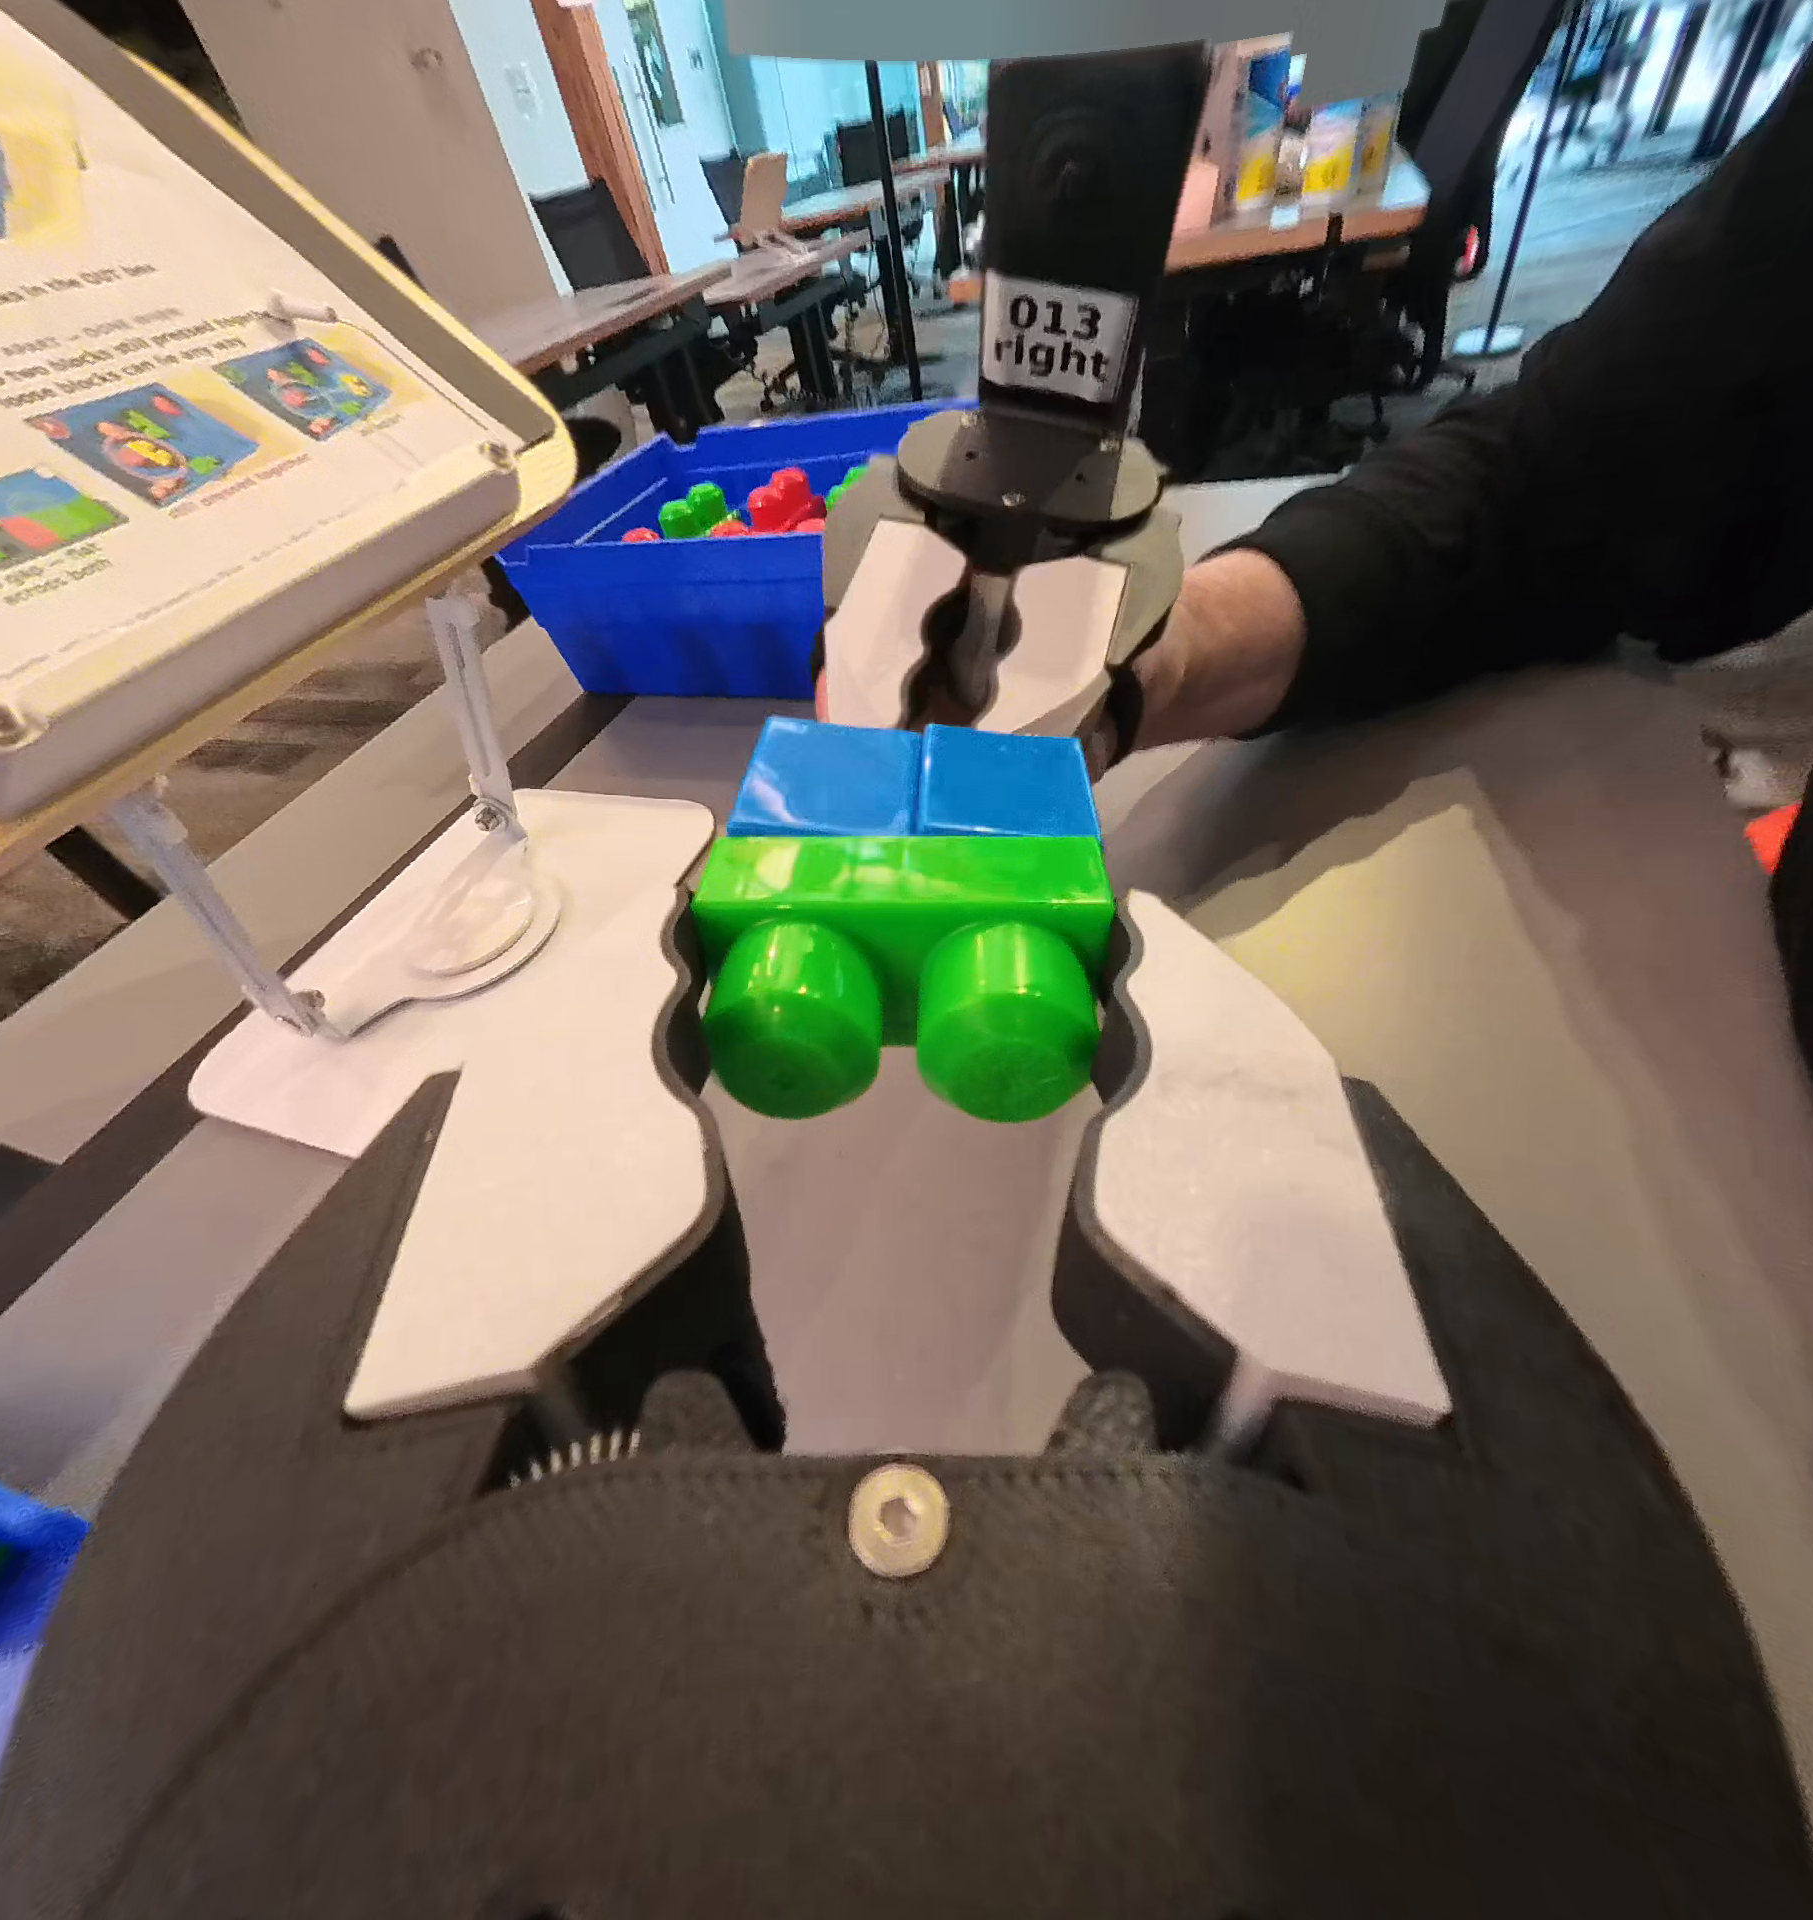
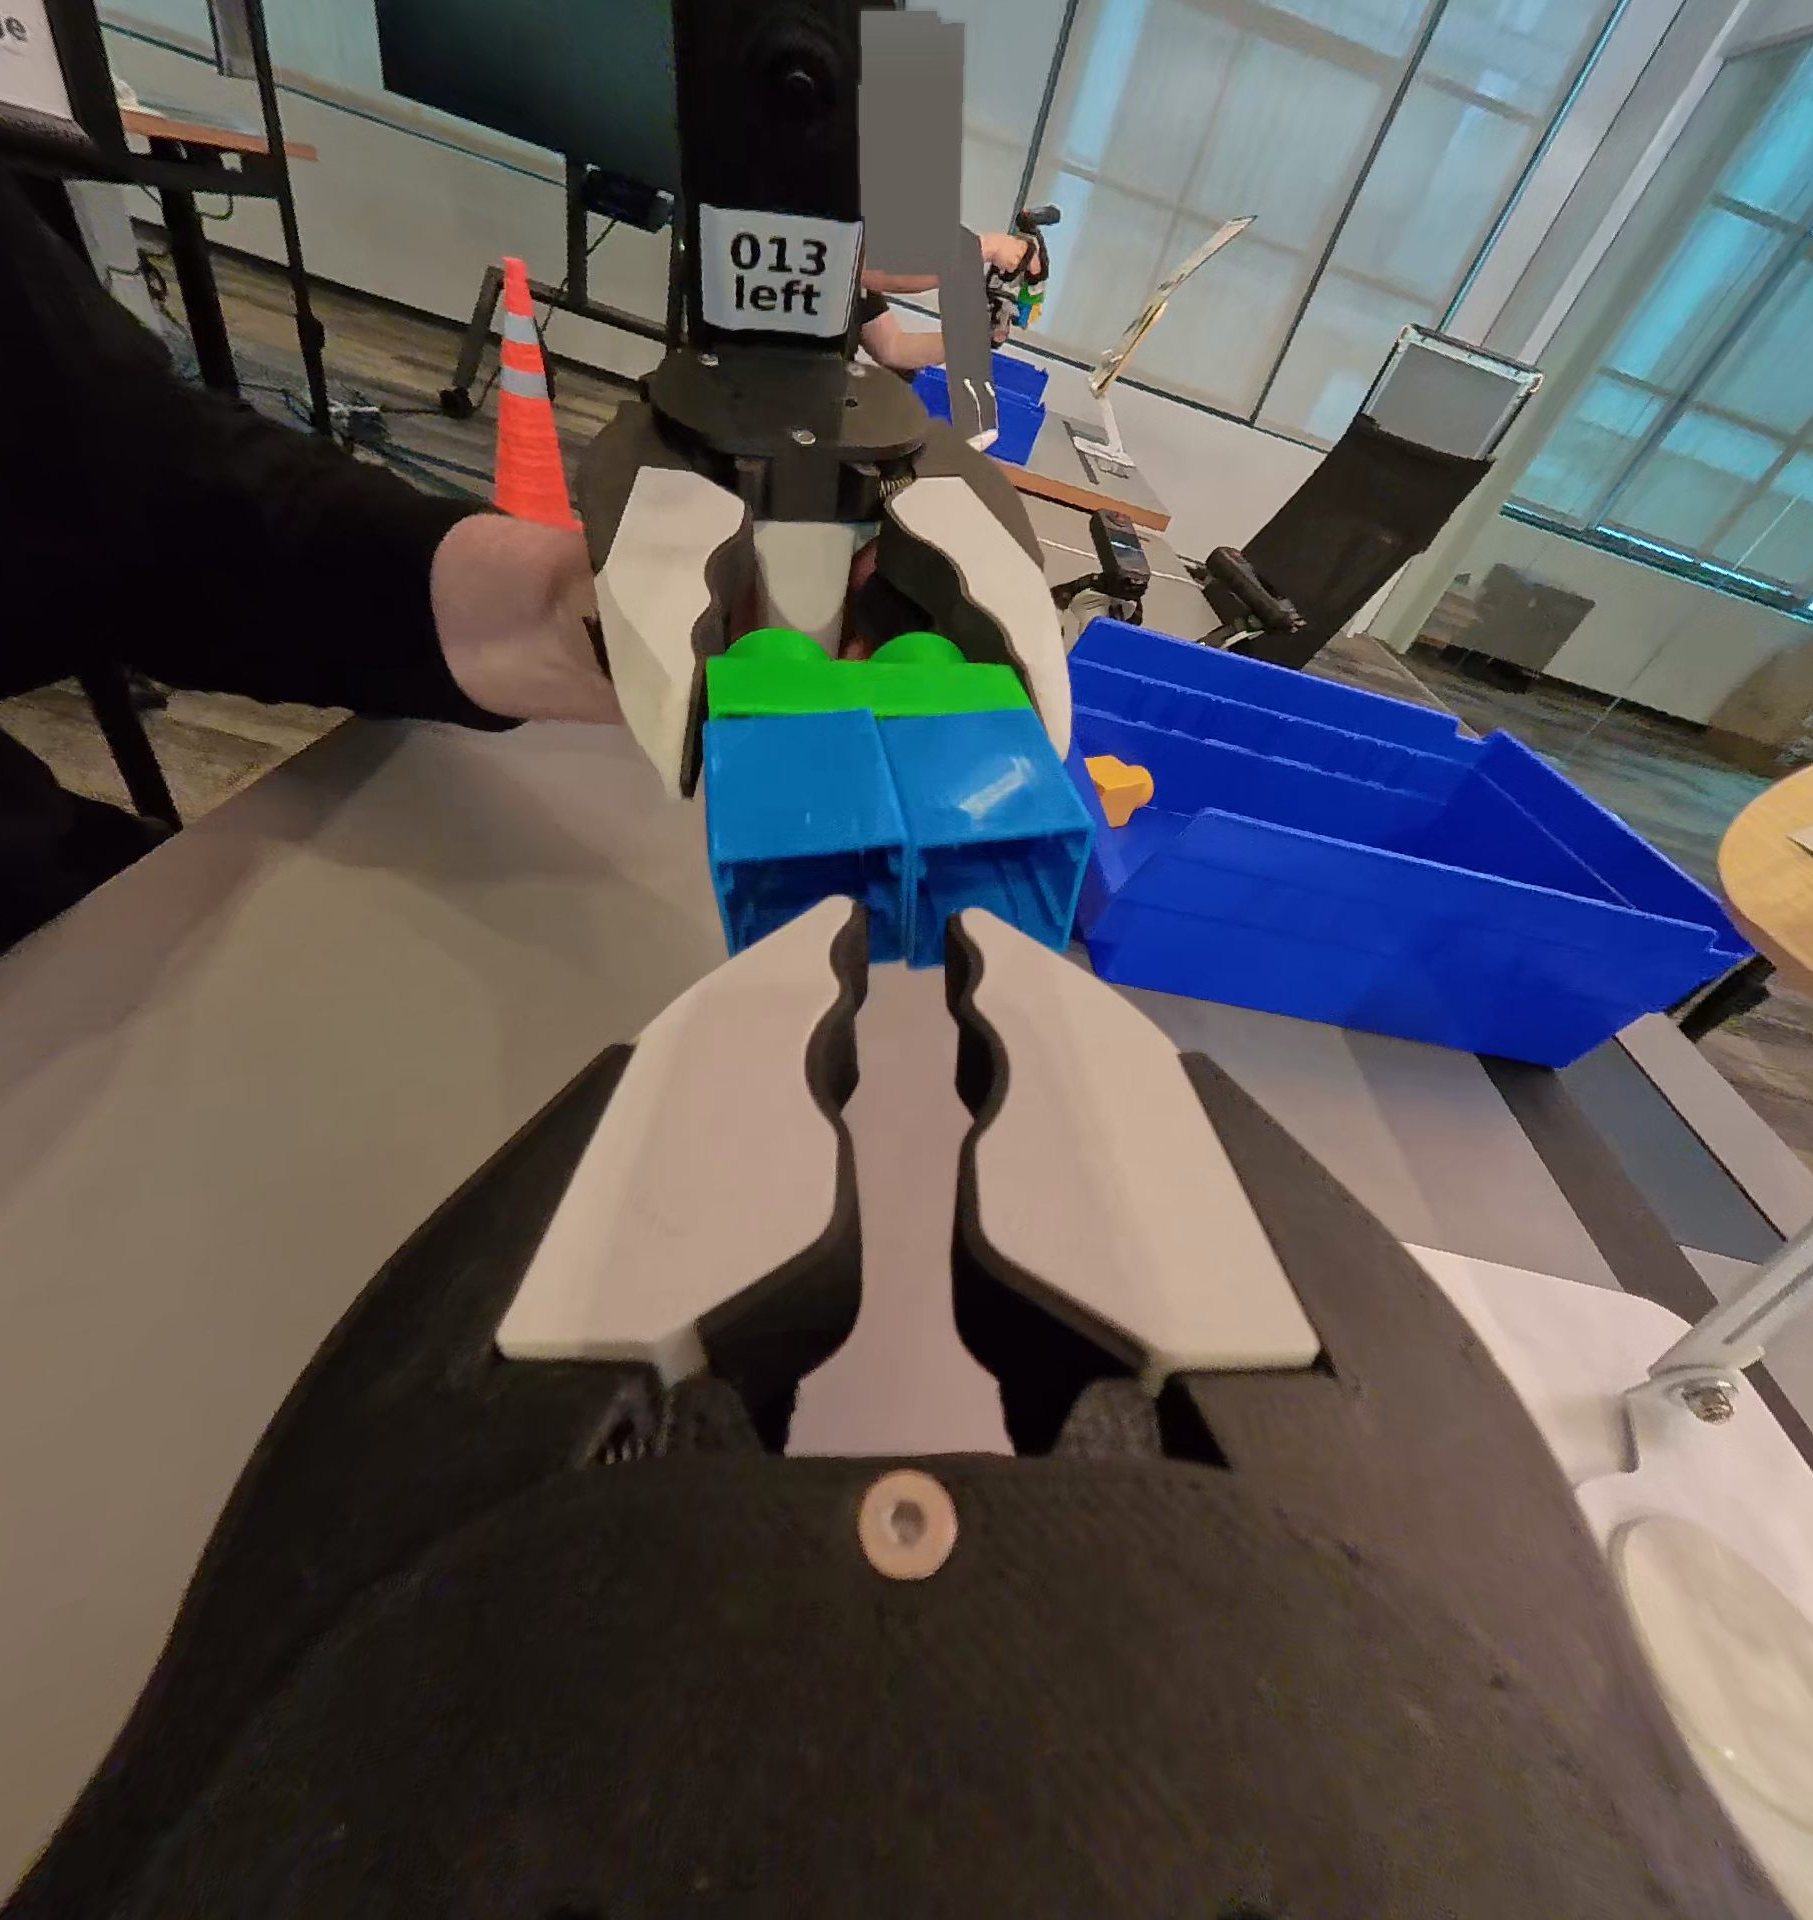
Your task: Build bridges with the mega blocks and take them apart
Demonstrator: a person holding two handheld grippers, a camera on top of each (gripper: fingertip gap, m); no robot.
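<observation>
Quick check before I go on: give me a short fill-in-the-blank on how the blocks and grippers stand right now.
1. The left gripper is clamped on the ____ block.
2. ____ blue blocks are stuck to that block, side by side.
3. The right gripper points at the blue blocks' ____ undersides.
4. An orange block lies in the ____ bin.

Missing words: green; two; hollow; blue

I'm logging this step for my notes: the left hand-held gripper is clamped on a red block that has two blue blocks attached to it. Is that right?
Not quite: the block is green, not red. The left wrist view shows the left hand-held gripper clamped on a green block, with two blue blocks attached to it. The right wrist view shows the same.
</observation>
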